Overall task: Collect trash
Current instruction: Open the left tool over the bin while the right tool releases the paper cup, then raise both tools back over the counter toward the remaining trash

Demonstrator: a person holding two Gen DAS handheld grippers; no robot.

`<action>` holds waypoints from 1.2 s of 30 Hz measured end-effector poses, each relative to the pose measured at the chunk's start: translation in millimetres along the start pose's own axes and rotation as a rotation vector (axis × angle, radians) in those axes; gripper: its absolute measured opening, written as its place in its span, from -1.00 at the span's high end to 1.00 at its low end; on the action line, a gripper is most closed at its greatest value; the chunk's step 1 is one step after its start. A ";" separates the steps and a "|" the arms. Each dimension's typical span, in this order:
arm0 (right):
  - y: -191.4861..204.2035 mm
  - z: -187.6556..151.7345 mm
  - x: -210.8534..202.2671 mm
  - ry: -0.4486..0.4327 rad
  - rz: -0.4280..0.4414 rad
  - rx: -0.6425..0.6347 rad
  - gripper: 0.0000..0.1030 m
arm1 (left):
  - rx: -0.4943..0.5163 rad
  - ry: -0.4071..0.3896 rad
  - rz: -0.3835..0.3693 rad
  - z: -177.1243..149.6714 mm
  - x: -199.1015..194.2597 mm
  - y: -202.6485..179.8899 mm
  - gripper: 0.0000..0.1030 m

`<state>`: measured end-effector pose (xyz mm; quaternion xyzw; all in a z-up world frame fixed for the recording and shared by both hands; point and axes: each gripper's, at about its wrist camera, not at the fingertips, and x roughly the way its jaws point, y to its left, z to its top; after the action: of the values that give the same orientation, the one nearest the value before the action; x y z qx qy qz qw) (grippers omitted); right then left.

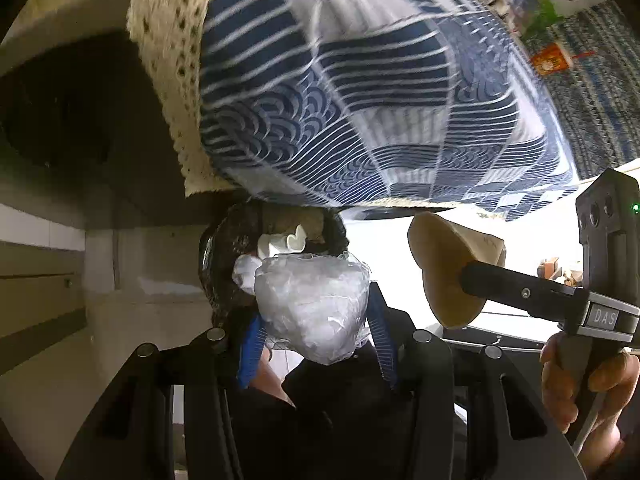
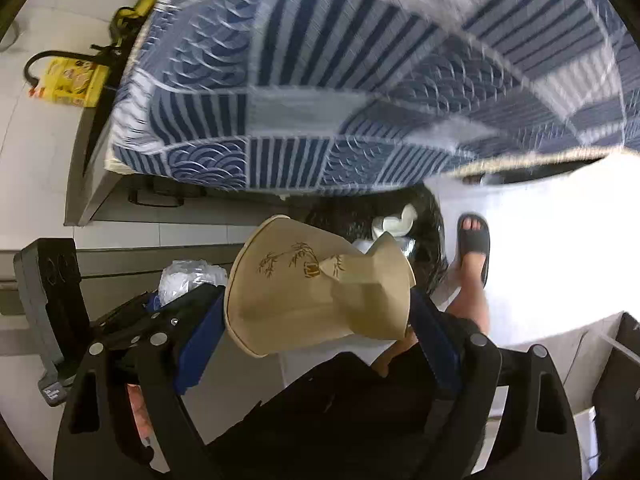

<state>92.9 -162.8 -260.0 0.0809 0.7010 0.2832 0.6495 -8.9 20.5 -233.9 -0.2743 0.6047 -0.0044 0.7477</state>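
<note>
i have a crumpled wad of clear plastic wrap (image 1: pixel 312 308) clamped between the blue pads of my left gripper (image 1: pixel 314 344), and a crushed tan paper cup with a bamboo print (image 2: pixel 316 288) pinched in my right gripper (image 2: pixel 320 328). both pieces hang just above the black-lined trash bin (image 1: pixel 224 264) on the floor, whose mouth already shows a white crumpled scrap (image 1: pixel 286 242). the wrap sits nearly over the opening; the cup is beside it, a little to the side in the left wrist view.

i judge this to be the drop step: both items are picked and carried, not yet let go. next i would need to centre each load over the bin mouth and ease the jaws apart, the light wrap may cling to a pad.

above hangs a blue and white patterned tablecloth (image 2: pixel 360 92), and a sandalled foot (image 2: pixel 474 240) stands near the bin.
</note>
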 end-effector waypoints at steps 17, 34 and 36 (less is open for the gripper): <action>-37.9 -3.9 61.3 0.136 0.043 0.189 -0.70 | -0.062 0.095 0.046 2.6 52.2 23.7 0.13; -52.5 3.9 61.3 0.146 0.105 0.283 -0.89 | -0.095 0.094 0.053 22.6 50.0 25.6 -0.39; -49.1 5.1 57.3 0.140 0.103 0.273 -0.89 | -0.097 0.090 0.054 23.6 48.4 25.9 -0.39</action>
<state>102.1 -174.3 -334.2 0.1843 0.7715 0.2231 0.5666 17.1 35.7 -285.5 -0.2934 0.6444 0.0327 0.7054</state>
